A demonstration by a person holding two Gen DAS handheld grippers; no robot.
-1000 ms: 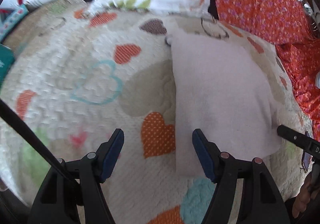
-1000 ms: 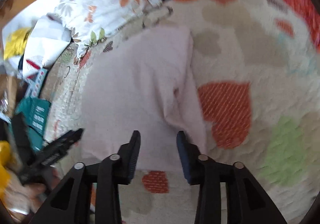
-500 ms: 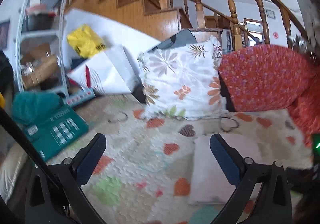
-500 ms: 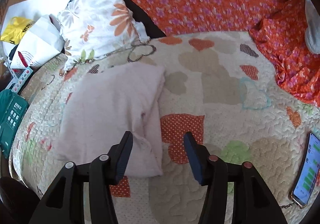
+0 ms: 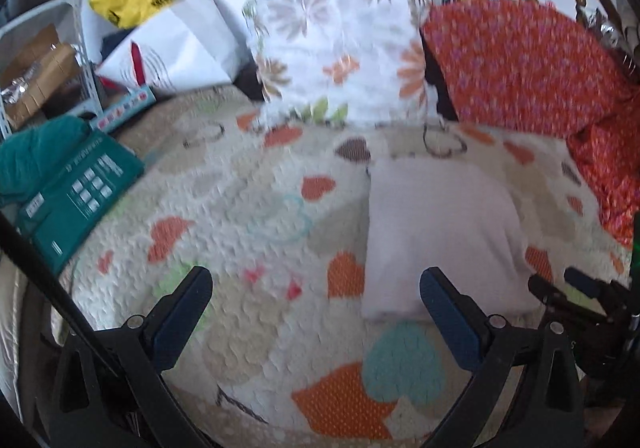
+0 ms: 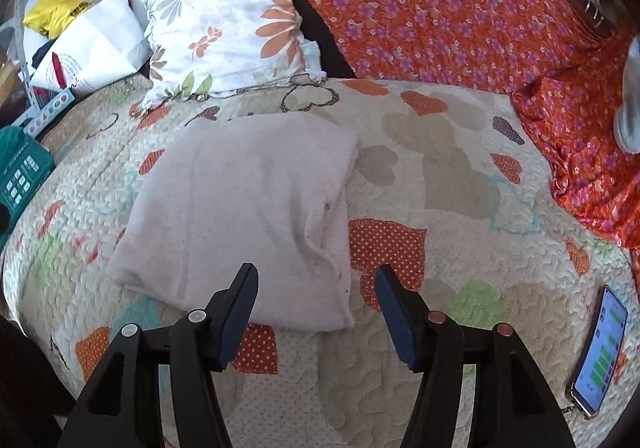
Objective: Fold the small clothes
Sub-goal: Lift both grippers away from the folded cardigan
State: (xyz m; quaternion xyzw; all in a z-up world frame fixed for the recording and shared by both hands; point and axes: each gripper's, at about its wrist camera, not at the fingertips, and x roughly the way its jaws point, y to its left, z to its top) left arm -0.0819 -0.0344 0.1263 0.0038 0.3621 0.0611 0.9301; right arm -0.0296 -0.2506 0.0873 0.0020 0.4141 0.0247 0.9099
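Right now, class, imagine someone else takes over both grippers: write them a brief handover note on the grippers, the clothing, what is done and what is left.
Left gripper: open, empty, above the heart-print quilt.
Right gripper: open, empty, just short of the garment's near edge.
Pale pink garment: lies folded in a rough rectangle on the quilt, in front of the floral pillow; neither gripper touches it.
Done: the garment looks folded.
Left: possibly tidy the bunched right edge; no other loose small clothes are clearly visible. Mind the phone at the right.

Soft matt cloth garment (image 6: 248, 208) on rough quilted bedspread (image 6: 440, 184).
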